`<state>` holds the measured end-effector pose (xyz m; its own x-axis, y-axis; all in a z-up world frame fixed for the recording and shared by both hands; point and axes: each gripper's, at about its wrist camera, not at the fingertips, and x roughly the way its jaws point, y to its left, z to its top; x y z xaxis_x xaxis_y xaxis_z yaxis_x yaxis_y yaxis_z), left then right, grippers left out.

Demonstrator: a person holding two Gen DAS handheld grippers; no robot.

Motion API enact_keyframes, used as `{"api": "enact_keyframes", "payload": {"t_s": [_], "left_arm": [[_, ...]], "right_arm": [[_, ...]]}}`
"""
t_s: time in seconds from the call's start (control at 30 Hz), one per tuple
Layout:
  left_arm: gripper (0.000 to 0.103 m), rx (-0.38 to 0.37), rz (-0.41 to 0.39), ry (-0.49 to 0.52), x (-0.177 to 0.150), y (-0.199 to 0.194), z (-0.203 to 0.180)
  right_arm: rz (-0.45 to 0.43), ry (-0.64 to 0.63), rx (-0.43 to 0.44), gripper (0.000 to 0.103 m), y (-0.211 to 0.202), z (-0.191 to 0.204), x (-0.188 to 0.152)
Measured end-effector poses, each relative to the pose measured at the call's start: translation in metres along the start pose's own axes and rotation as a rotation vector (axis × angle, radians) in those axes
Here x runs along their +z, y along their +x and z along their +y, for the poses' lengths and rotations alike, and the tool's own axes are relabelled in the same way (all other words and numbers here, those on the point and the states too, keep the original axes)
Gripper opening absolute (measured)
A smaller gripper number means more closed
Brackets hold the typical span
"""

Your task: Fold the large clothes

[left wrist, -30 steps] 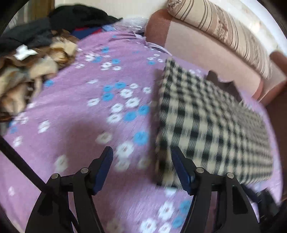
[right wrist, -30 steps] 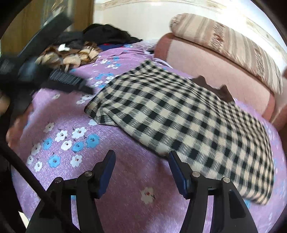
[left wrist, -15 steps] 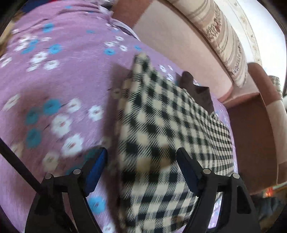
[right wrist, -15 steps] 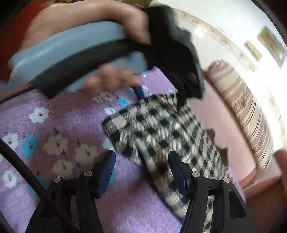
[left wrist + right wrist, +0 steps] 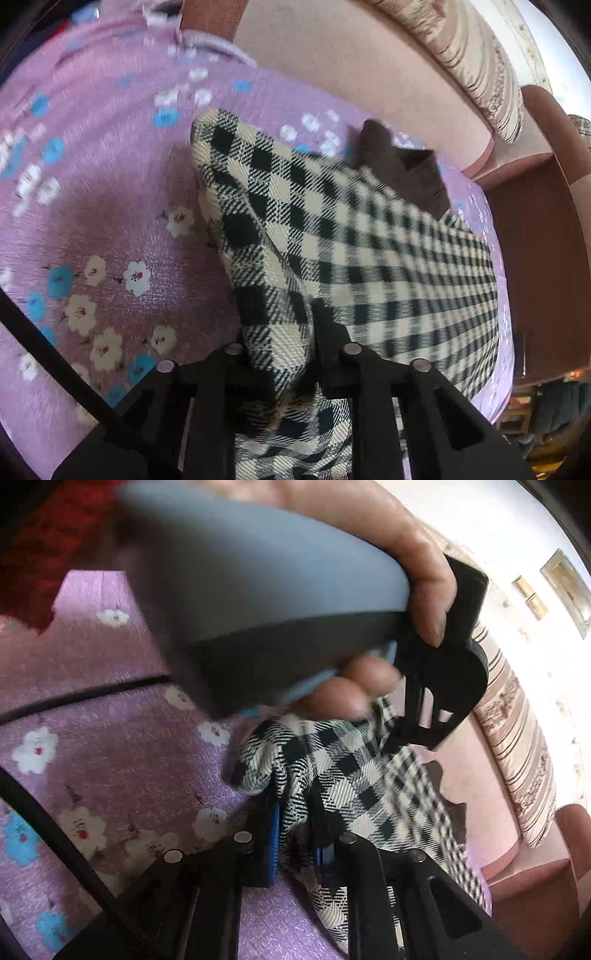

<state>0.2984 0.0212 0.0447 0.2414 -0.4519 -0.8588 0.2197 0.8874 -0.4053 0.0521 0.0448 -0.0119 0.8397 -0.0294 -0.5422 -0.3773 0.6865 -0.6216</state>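
Both my grippers, left (image 5: 312, 332) and right (image 5: 295, 830), have just closed on the cloth's (image 5: 369, 240) edge; folding not yet done

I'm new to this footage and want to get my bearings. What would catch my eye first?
The black-and-cream checked garment lies on a purple flowered cover. Both grippers have just closed on its near edge: the left gripper and right gripper each pinch a bunched fold. In the right wrist view, a hand on the left tool looms overhead.

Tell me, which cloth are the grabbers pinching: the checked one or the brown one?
The black-and-cream checked cloth. The left gripper and right gripper have both just closed on its edge. The dark brown cloth lies untouched behind it, partly tucked under.
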Motion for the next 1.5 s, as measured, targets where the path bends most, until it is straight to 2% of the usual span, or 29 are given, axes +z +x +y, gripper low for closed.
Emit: {"api": "enact_keyframes", "payload": {"t_s": [0.2,0.37,0.5,0.63,0.73,0.8,0.87,0.97,1.03,1.17,1.2,1.23,1.27,1.33,1.37,1.43,1.47,1.5], "left_arm": [[0.014,0.051,-0.082,0.078,-0.006,-0.040,-0.071],[0.014,0.049,-0.098,0.201,-0.013,-0.049,-0.168],[0.014,0.056,-0.070,0.335,-0.023,-0.023,-0.258],[0.014,0.082,-0.026,0.427,-0.030,0.027,-0.332],[0.027,0.071,0.009,0.409,-0.032,0.052,-0.354],[0.043,0.072,0.000,0.423,-0.035,0.052,-0.359],[0.052,0.075,-0.032,0.405,-0.036,0.041,-0.353],[0.054,0.097,-0.083,0.394,-0.036,0.020,-0.337],[0.058,0.107,-0.110,0.359,-0.037,0.007,-0.312],[0.058,0.132,-0.145,0.273,-0.045,-0.006,-0.262],[0.058,0.135,-0.150,0.256,-0.051,-0.010,-0.247],[0.058,0.137,-0.152,0.249,-0.056,-0.010,-0.239],[0.058,0.141,-0.154,0.247,-0.063,-0.011,-0.231],[0.058,0.149,-0.160,0.261,-0.079,-0.014,-0.218],[0.058,0.152,-0.163,0.267,-0.087,-0.014,-0.215],[0.058,0.162,-0.160,0.275,-0.101,-0.012,-0.208],[0.058,0.164,-0.157,0.274,-0.107,-0.011,-0.207],[0.058,0.166,-0.153,0.272,-0.113,-0.010,-0.204]], "right_arm": [[-0.065,0.145,-0.109,0.010,-0.056,-0.044,-0.021],[-0.085,0.242,-0.201,0.009,-0.107,-0.083,-0.058],[-0.066,0.279,-0.262,0.009,-0.135,-0.111,-0.093],[-0.010,0.320,-0.299,0.009,-0.147,-0.138,-0.134],[0.061,0.392,-0.300,0.009,-0.143,-0.155,-0.169],[0.112,0.463,-0.268,0.009,-0.132,-0.170,-0.188],[0.169,0.466,-0.260,0.009,-0.114,-0.178,-0.207],[0.219,0.568,-0.158,0.010,-0.093,-0.196,-0.235],[0.254,0.630,-0.125,0.010,-0.087,-0.208,-0.256],[0.278,0.817,-0.031,0.016,-0.096,-0.244,-0.292],[0.255,0.901,-0.011,0.021,-0.102,-0.259,-0.304],[0.217,0.990,-0.006,0.031,-0.109,-0.275,-0.315],[0.187,1.048,-0.006,0.036,-0.116,-0.285,-0.323],[0.078,1.195,0.026,0.038,-0.119,-0.314,-0.340],[0.050,1.228,0.054,0.038,-0.115,-0.321,-0.340],[-0.060,1.295,0.200,0.039,-0.094,-0.341,-0.333],[-0.087,1.296,0.256,0.040,-0.088,-0.348,-0.320],[-0.096,1.283,0.307,0.048,-0.075,-0.352,-0.309]]}}
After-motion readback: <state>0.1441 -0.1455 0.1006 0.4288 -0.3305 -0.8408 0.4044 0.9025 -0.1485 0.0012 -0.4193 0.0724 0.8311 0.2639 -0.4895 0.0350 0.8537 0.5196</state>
